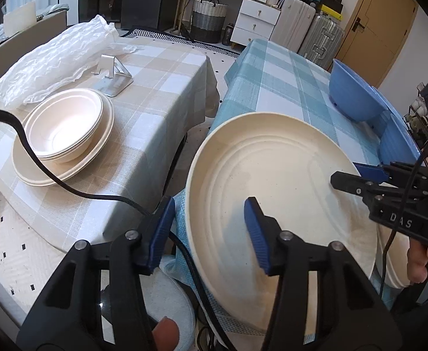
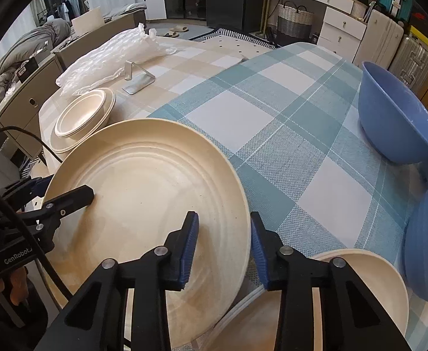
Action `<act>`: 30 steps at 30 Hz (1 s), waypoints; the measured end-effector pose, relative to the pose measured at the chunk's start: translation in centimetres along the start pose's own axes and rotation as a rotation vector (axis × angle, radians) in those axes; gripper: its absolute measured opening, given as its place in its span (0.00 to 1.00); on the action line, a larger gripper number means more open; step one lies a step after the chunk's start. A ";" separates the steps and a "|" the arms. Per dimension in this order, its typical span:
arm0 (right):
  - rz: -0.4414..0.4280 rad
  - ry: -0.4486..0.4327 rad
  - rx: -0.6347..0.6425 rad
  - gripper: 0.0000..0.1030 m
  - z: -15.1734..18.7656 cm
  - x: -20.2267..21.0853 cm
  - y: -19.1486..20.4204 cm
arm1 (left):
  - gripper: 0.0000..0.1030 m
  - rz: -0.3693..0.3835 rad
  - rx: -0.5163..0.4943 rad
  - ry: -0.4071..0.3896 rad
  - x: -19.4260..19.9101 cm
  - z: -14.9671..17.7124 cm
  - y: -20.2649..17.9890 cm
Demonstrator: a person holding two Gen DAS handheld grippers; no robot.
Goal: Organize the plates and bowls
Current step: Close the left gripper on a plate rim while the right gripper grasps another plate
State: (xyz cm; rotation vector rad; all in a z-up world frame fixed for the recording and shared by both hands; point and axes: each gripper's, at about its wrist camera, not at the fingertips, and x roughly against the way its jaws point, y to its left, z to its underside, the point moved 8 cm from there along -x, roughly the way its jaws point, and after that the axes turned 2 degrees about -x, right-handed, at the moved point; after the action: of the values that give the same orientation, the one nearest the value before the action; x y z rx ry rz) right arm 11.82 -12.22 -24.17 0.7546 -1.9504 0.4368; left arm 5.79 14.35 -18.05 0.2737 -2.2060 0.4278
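Two grippers, left (image 1: 209,234) & right (image 2: 224,248), jaws clamped on opposite rims of cream plate (image 2: 155,193), tilted.

Three cream plates (image 2: 143,181), two cream bowls (image 1: 65,122), two blue bowls (image 2: 395,117).

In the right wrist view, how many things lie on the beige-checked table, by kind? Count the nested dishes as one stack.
Stack of cream dishes: 1
Metal stand: 1
Clear plastic wrap: 1
Total: 3
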 end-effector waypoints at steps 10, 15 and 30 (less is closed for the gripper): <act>0.009 -0.007 -0.017 0.13 -0.2 0.0 -0.4 | 0.30 -0.013 0.014 -0.012 0.4 -0.2 0.3; 0.006 -0.016 -0.019 0.11 -0.2 0.1 0.0 | 0.21 -0.013 0.018 -0.017 0.7 -0.3 1.0; 0.021 -0.077 -0.033 0.11 -0.7 3.8 0.4 | 0.20 -0.008 0.007 -0.074 3.6 -1.3 0.5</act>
State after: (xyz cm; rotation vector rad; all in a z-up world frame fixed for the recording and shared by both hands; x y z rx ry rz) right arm 10.71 -12.72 -20.53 0.7404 -2.0345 0.3926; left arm 4.30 15.15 -14.59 0.3066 -2.2750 0.4275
